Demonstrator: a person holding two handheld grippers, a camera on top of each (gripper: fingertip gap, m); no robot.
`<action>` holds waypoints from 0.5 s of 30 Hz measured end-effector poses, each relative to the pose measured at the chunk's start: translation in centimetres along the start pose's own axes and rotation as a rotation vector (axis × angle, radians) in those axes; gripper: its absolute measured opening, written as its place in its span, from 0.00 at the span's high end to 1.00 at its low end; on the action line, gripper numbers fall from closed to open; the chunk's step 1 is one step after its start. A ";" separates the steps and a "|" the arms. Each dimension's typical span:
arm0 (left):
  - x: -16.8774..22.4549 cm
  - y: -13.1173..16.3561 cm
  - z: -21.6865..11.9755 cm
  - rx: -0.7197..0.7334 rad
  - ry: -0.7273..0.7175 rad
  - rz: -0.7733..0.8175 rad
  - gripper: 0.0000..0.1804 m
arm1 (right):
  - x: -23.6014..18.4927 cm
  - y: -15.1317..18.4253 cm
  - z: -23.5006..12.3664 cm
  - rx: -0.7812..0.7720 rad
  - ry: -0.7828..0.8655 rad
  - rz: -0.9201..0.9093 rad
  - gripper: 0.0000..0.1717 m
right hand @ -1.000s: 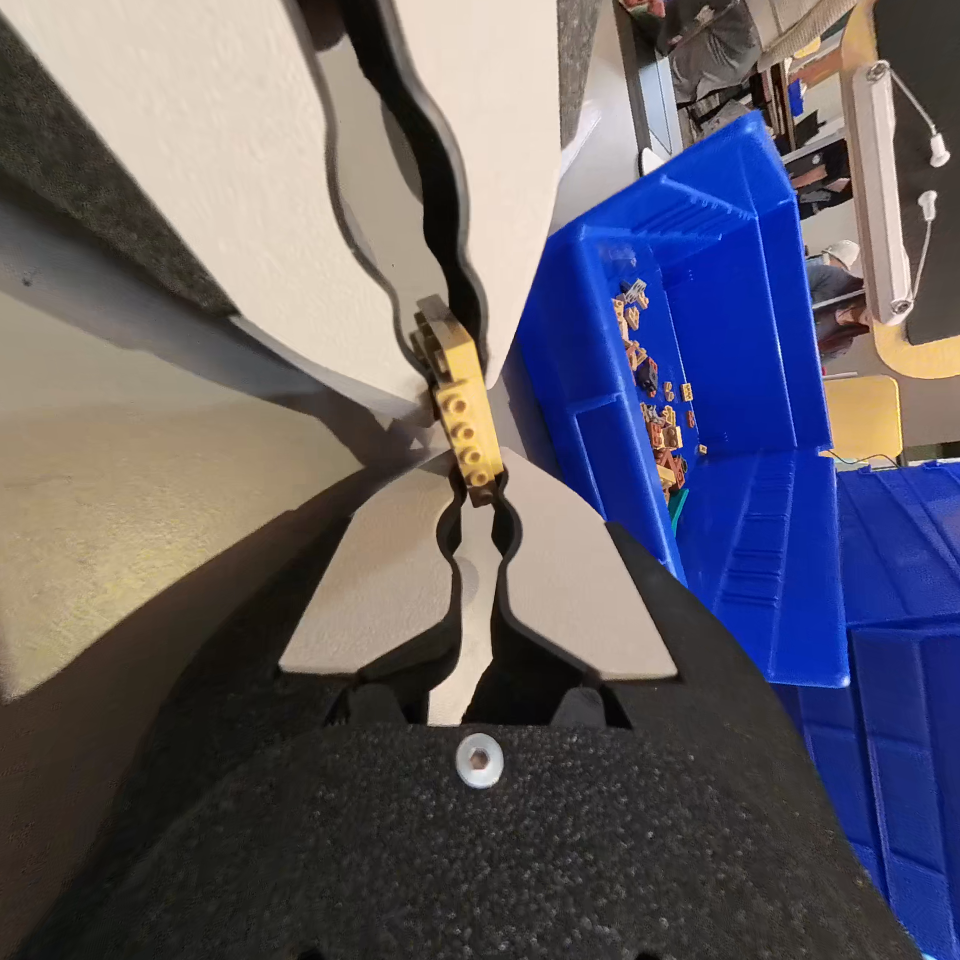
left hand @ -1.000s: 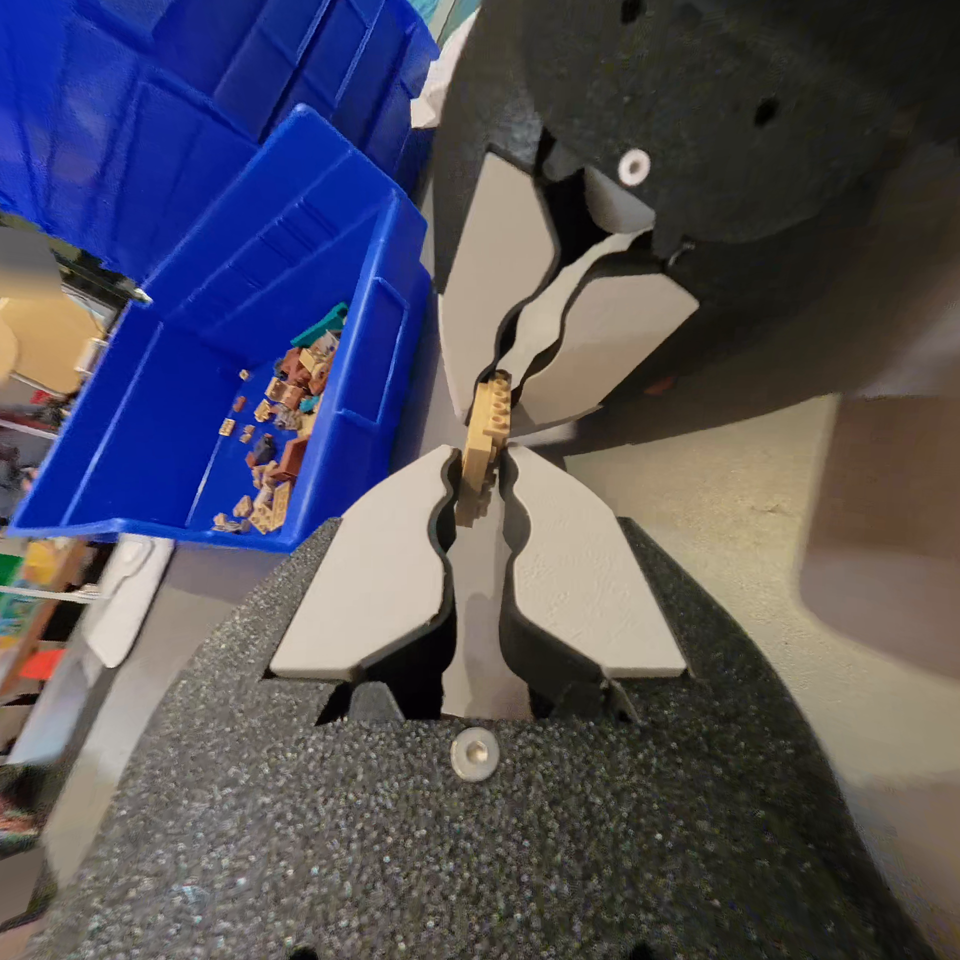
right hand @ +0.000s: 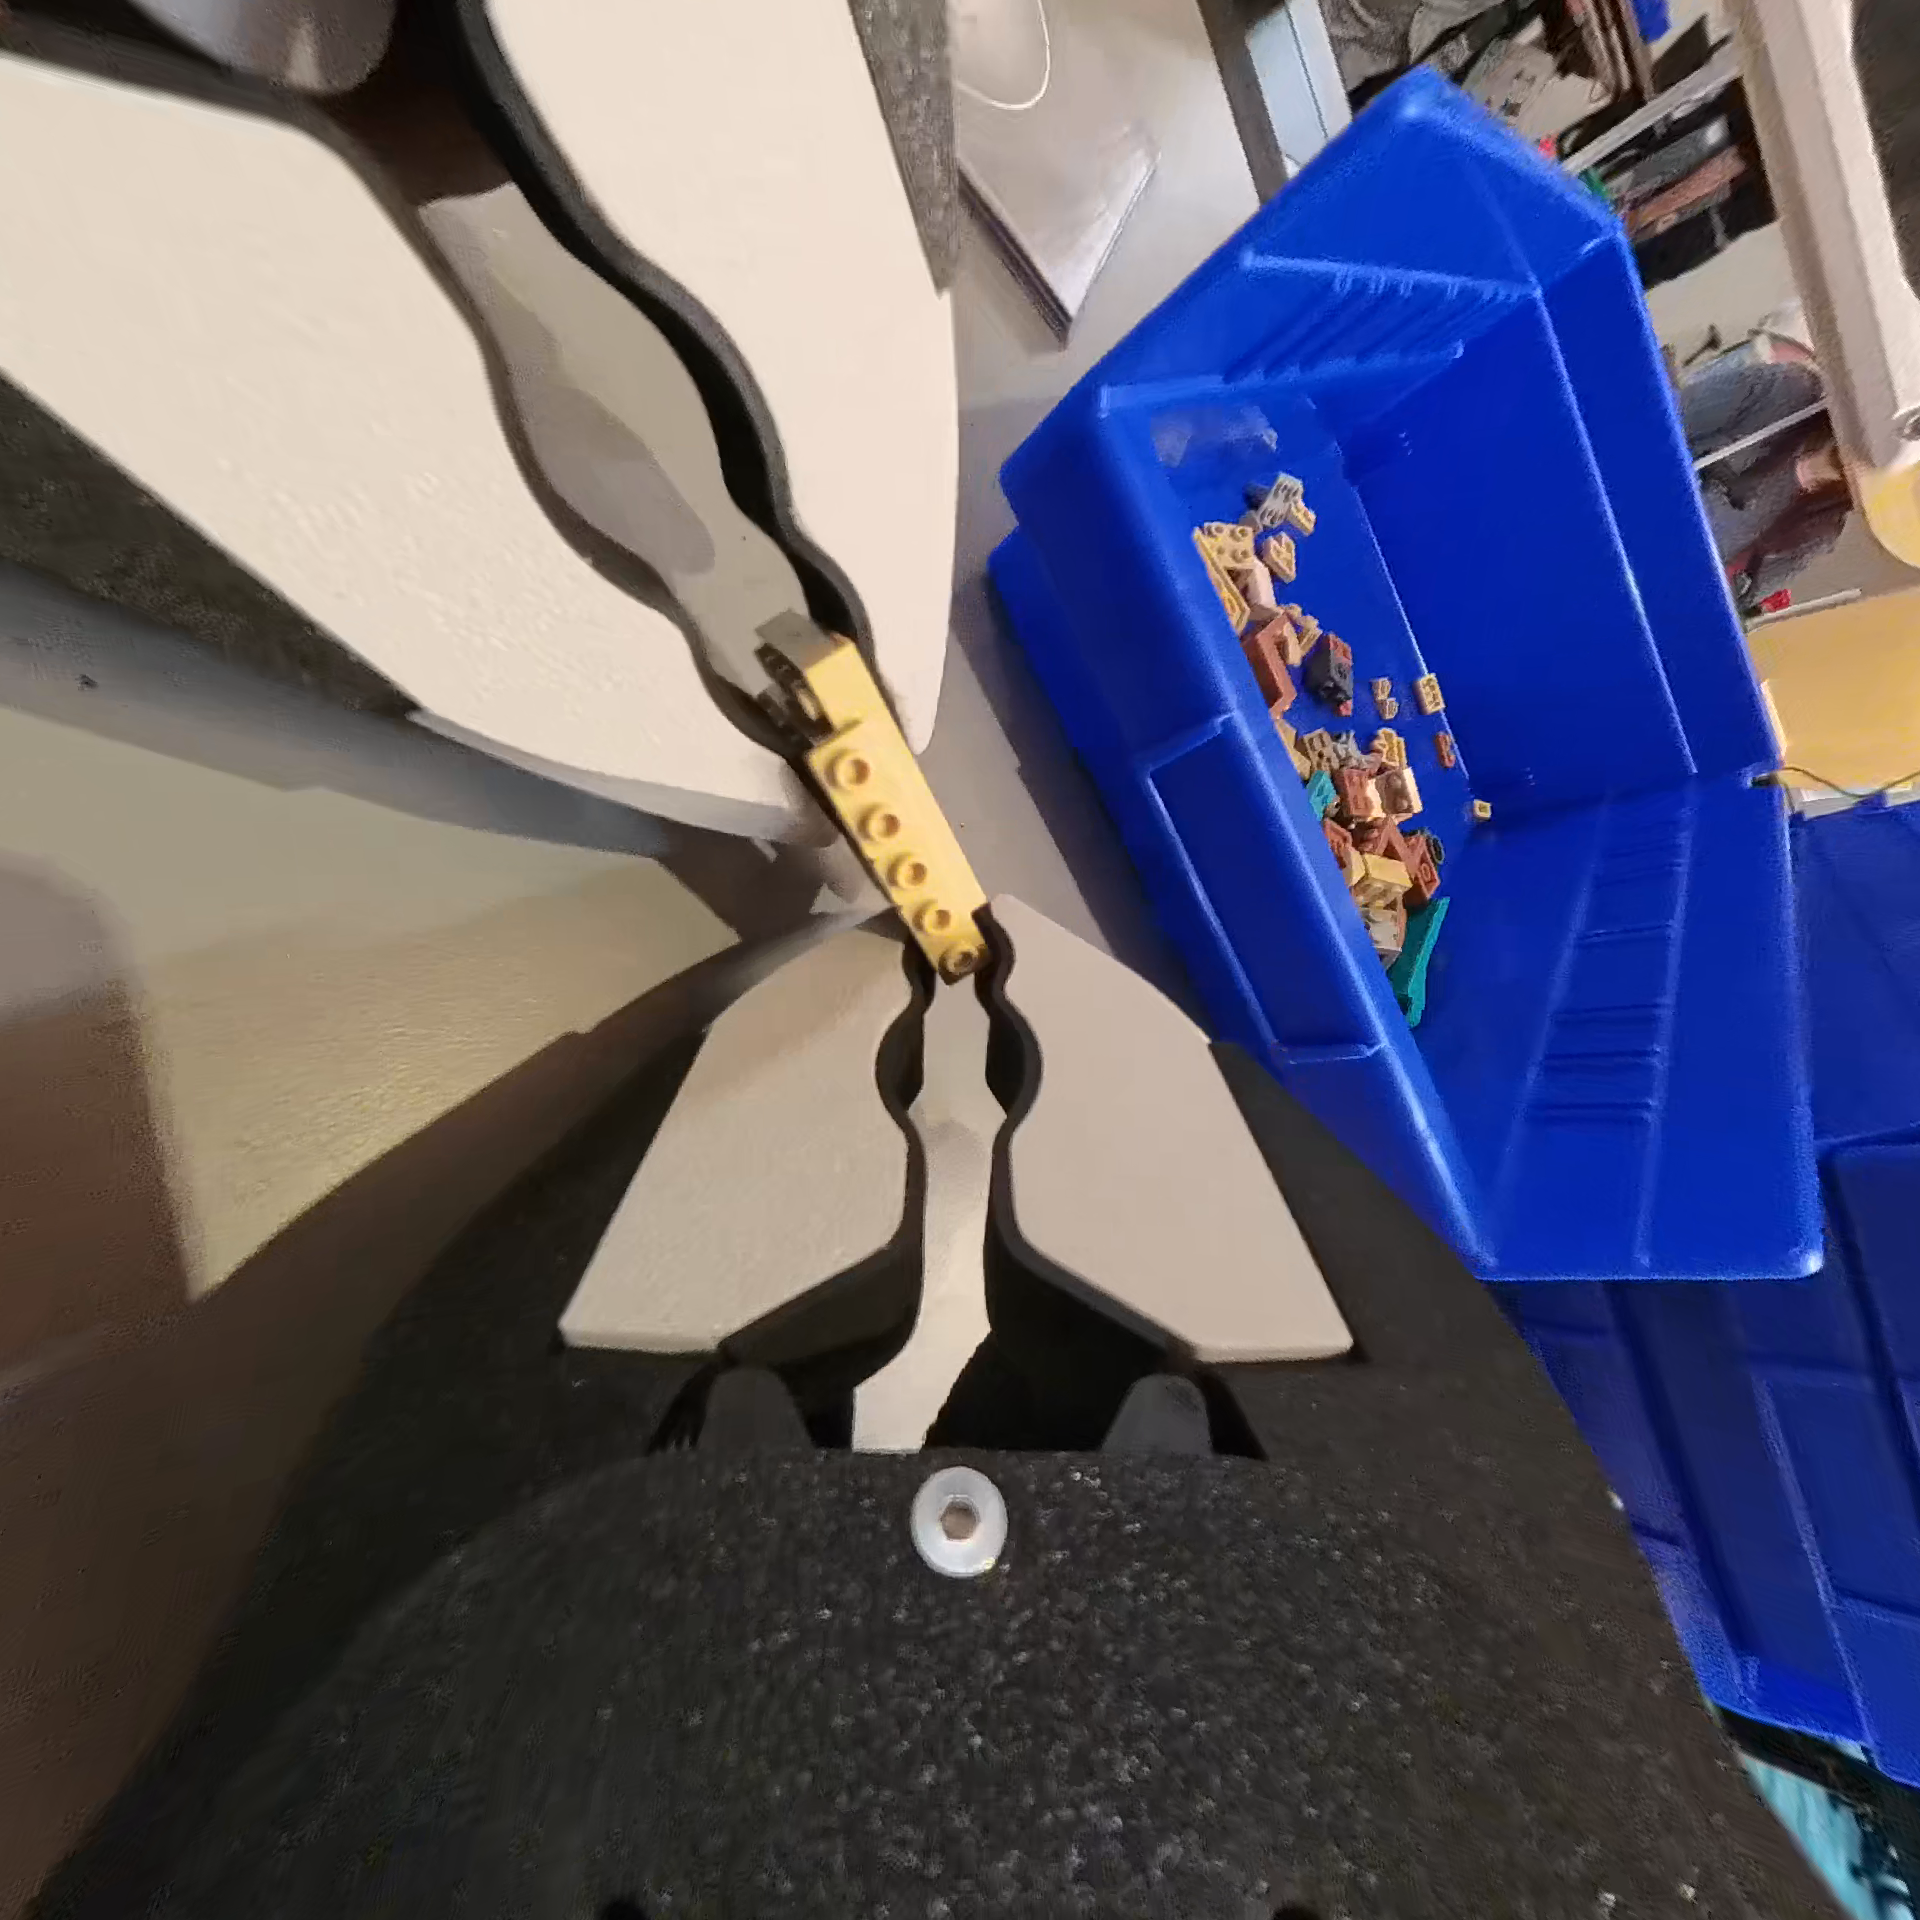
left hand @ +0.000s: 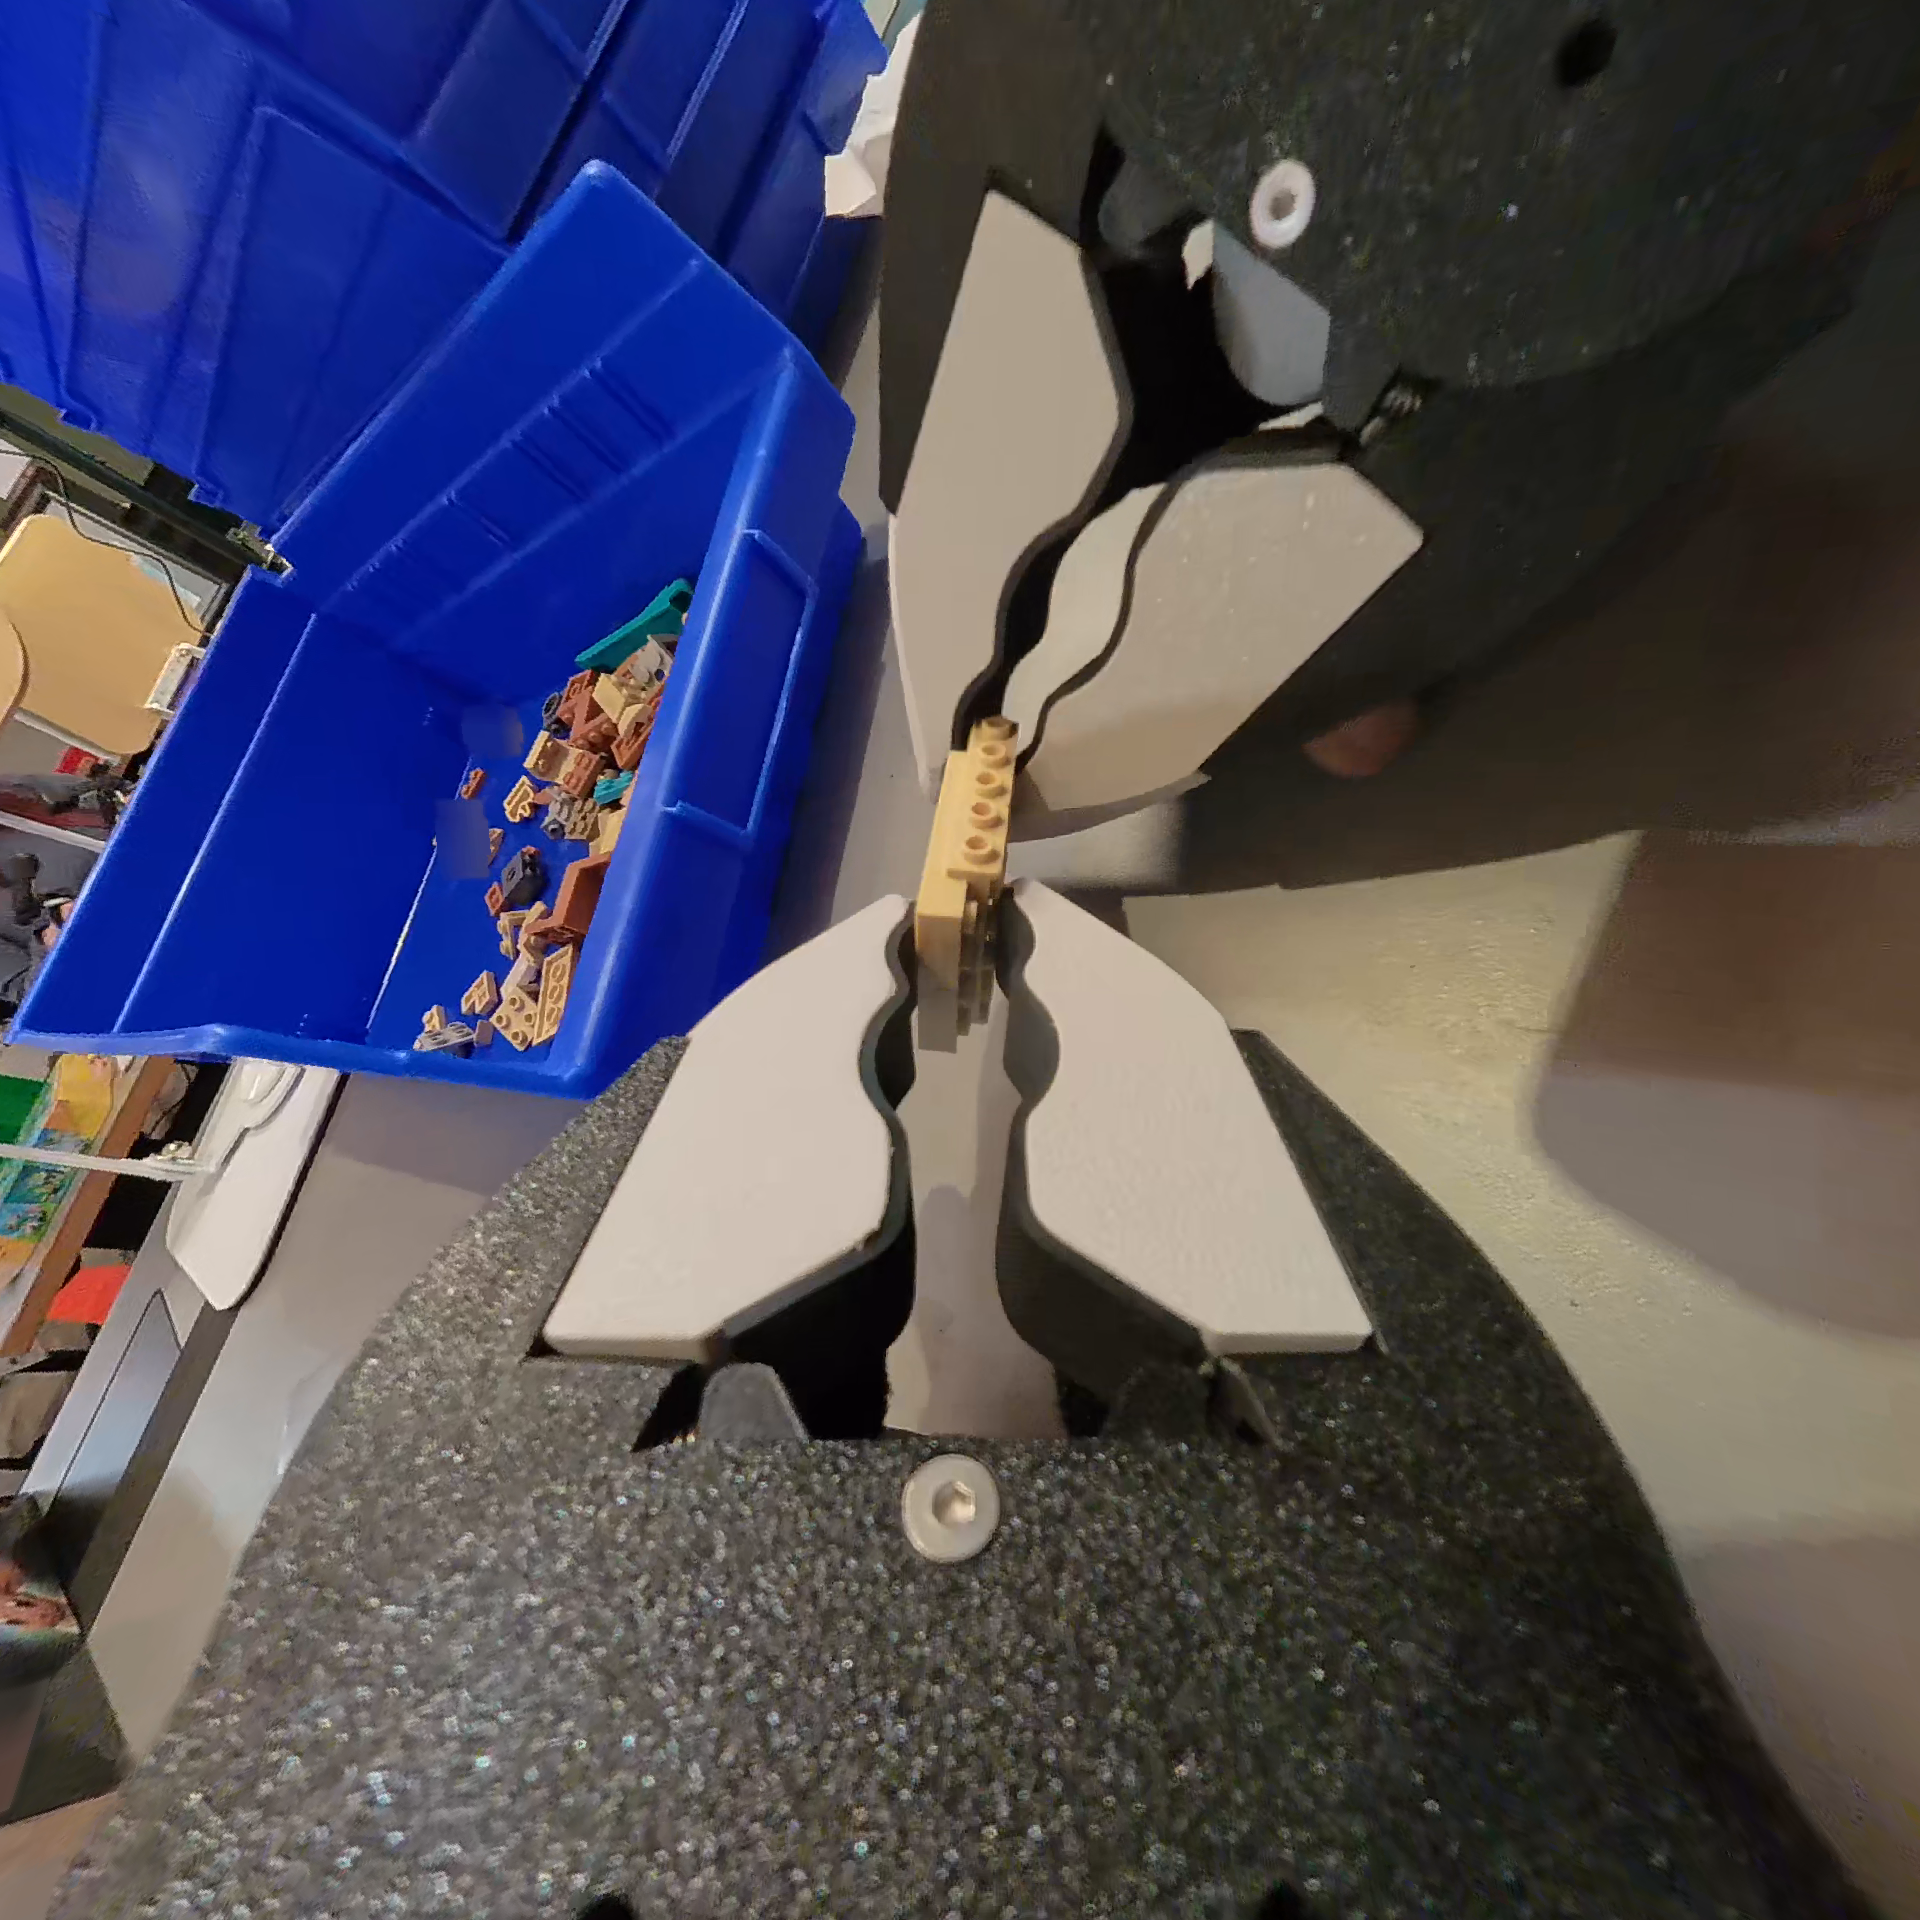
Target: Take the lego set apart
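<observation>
A long tan studded plate [left hand: 977, 821] with smaller tan pieces stacked on its near end hangs in the air between my two grippers. My left gripper [left hand: 956, 914] is shut on the end that carries the small pieces. My right gripper [left hand: 1003, 738] comes in from above and is shut on the far end. In the right wrist view the plate [right hand: 894, 842] runs diagonally. My right gripper [right hand: 951, 951] pinches its lower tip there. My left gripper [right hand: 821, 675] holds the upper end at the top left.
An open blue bin [left hand: 260, 883] lies tilted to the left with several loose tan, brown and teal bricks [left hand: 561, 831] in it. It also shows in the right wrist view [right hand: 1558, 1039]. More blue bins [left hand: 312, 208] are stacked behind. A pale tabletop [left hand: 1351, 1039] lies below. The grippers are tip to tip, or close to it.
Both grippers have shifted slightly with the plate still held between them. In the right wrist view the plate now leans more to the left and the bin sits lower.
</observation>
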State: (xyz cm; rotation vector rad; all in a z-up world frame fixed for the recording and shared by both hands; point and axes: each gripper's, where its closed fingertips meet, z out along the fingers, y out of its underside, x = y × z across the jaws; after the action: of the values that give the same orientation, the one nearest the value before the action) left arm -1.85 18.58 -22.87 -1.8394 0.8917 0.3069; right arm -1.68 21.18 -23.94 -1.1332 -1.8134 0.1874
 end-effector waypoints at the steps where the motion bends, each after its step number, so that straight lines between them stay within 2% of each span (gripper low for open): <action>1: 0.0 0.0 0.0 -0.003 -0.007 0.013 0.93 | 0.0 0.0 0.0 -0.005 0.003 -0.002 0.97; 13: 0.4 0.1 0.0 -0.011 0.010 0.047 0.93 | -0.3 -0.2 -0.3 0.009 0.013 -0.116 0.92; 15: 0.6 0.2 0.0 -0.013 0.017 0.066 0.93 | -0.2 -0.1 -0.4 0.008 0.022 -0.158 0.87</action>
State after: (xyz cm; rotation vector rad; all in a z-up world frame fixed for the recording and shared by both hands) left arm -1.57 18.31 -23.31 -1.8292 0.9650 0.3395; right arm -1.45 20.86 -23.78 -0.9772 -1.8720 0.0894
